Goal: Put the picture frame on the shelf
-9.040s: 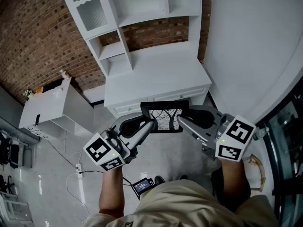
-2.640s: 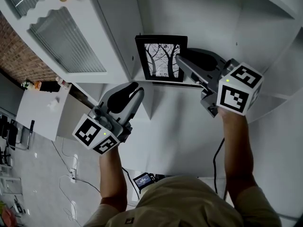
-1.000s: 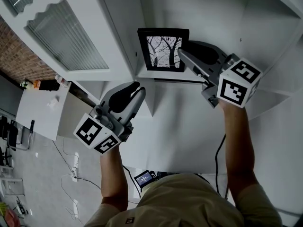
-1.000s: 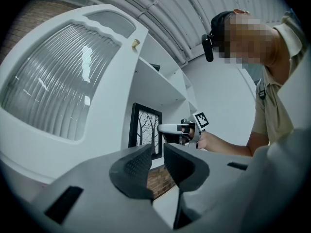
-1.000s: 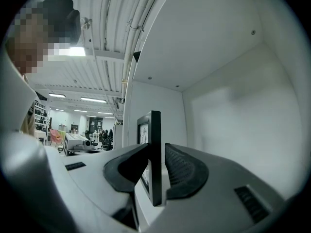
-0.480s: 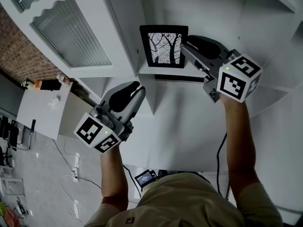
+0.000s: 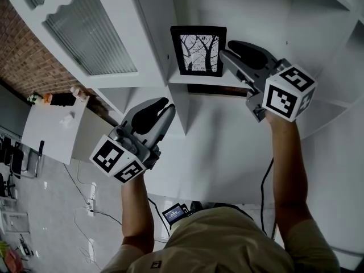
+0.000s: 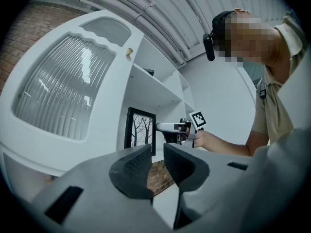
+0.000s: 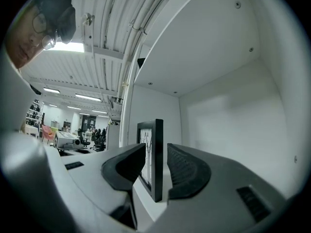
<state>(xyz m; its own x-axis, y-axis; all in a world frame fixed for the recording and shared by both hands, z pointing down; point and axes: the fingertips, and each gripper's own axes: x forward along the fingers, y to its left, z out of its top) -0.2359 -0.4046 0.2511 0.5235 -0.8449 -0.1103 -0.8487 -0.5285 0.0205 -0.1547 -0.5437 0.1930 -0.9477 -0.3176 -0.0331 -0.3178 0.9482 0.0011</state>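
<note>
Picture frame (image 7: 198, 51) is found upright on shelf (image 7: 182, 79). Right gripper (image 7: 225, 56) jaws, just opening, are parted around its edge; withdrawal is judged outstanding.

Khaki shirt (image 7: 227, 240); grey left hand-held gripper (image 7: 166, 106), right hand-held gripper (image 7: 226, 49)

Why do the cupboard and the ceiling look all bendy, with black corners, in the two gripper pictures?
Left gripper view: the wide-angle lens bows the cabinet door and ceiling pipes and darkens the corners. Right gripper view: same bowing on the shelf walls, though the picture frame stays sharp. Head view: lines look straighter, light is soft, with shadow under the shelf.
</note>
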